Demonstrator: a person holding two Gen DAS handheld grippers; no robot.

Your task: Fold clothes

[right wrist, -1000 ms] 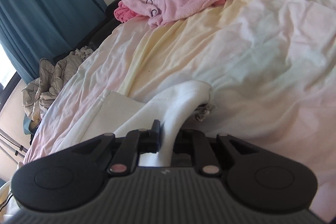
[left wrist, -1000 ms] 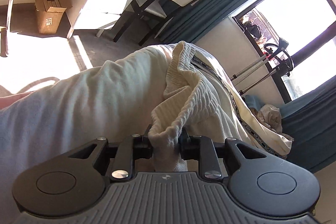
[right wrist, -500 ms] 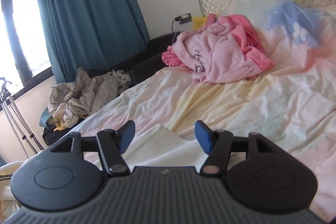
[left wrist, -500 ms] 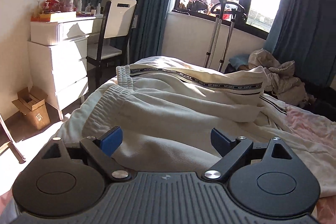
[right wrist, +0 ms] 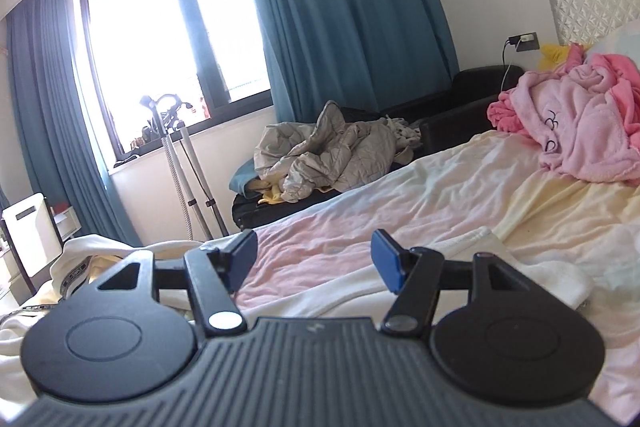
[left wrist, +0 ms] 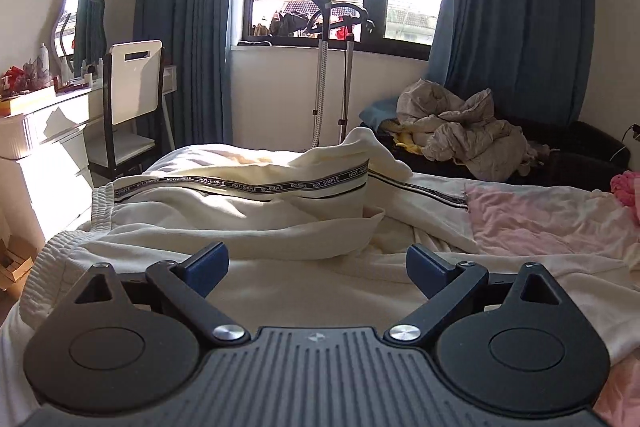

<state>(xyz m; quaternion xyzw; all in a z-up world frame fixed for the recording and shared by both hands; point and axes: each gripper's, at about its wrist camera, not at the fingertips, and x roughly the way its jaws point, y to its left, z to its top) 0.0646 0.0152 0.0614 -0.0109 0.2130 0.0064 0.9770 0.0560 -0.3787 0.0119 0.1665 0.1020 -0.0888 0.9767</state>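
A cream garment point(left wrist: 248, 211) with a black "NOT-SIMPLE" tape stripe lies folded over itself on the bed, its ribbed waistband at the left. My left gripper point(left wrist: 316, 261) hovers just above the near part of it. Its jaws are opening, wide apart, and nothing sits between the blue pads point(left wrist: 208, 261). In the right wrist view the cream garment point(right wrist: 92, 251) shows at the lower left, and a white edge of it point(right wrist: 520, 267) lies below the right finger. My right gripper point(right wrist: 315, 257) is open over the pink sheet point(right wrist: 440, 195) and holds nothing.
A pink robe point(right wrist: 580, 131) is heaped near the headboard. A grey quilt pile point(left wrist: 460, 135) lies on a dark bench beyond the bed. A garment steamer stand point(left wrist: 324, 67) rises at the window. A chair point(left wrist: 132, 95) and white dresser point(left wrist: 40, 131) stand left, with cardboard boxes point(left wrist: 16, 263) on the floor.
Both grippers let go of the cream cloth, opened and lifted away. Both views rolled upright and now look level across the bed toward the window.
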